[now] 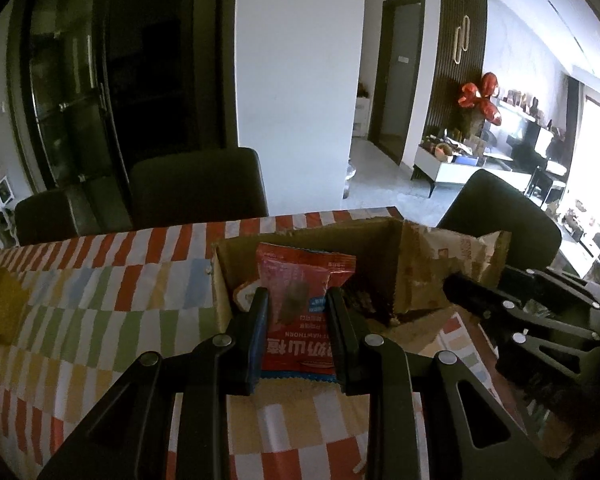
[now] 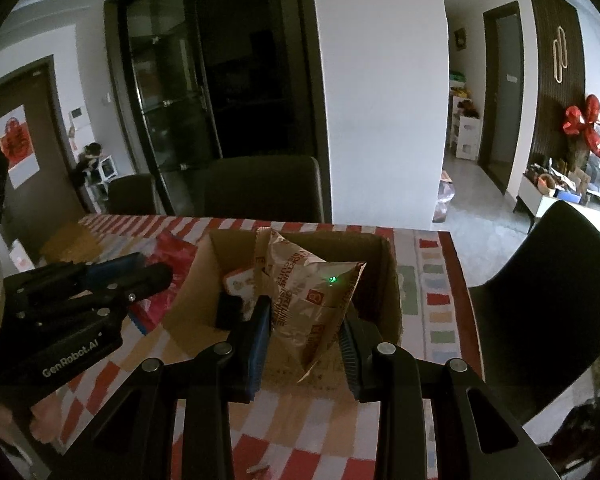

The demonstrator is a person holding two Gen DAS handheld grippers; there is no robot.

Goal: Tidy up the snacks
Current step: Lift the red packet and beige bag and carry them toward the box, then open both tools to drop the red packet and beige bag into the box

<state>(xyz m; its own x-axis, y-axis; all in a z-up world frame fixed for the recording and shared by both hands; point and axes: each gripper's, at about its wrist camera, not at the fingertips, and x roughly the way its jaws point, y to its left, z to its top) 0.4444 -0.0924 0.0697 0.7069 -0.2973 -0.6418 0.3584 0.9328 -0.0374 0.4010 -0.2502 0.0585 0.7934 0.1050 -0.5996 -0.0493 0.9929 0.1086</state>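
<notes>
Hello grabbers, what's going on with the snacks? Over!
Left gripper shut on red snack packet. Right gripper shut on tan biscuit packet. Both near cardboard box, snacks already inside. Nothing blocking.

Both handheld grippers are matte black, with angular linkage arms cut by triangular openings and joined by round silver pivot screws. The left gripper and right gripper carry ribbed blue finger pads. White "GenRobot.AI" lettering marks the left gripper's side

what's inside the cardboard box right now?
In the open brown cardboard box: a small orange-and-white snack packet and a dark packet by the left wall. The tan biscuit bag, held in front, covers the rest of the floor.
</notes>
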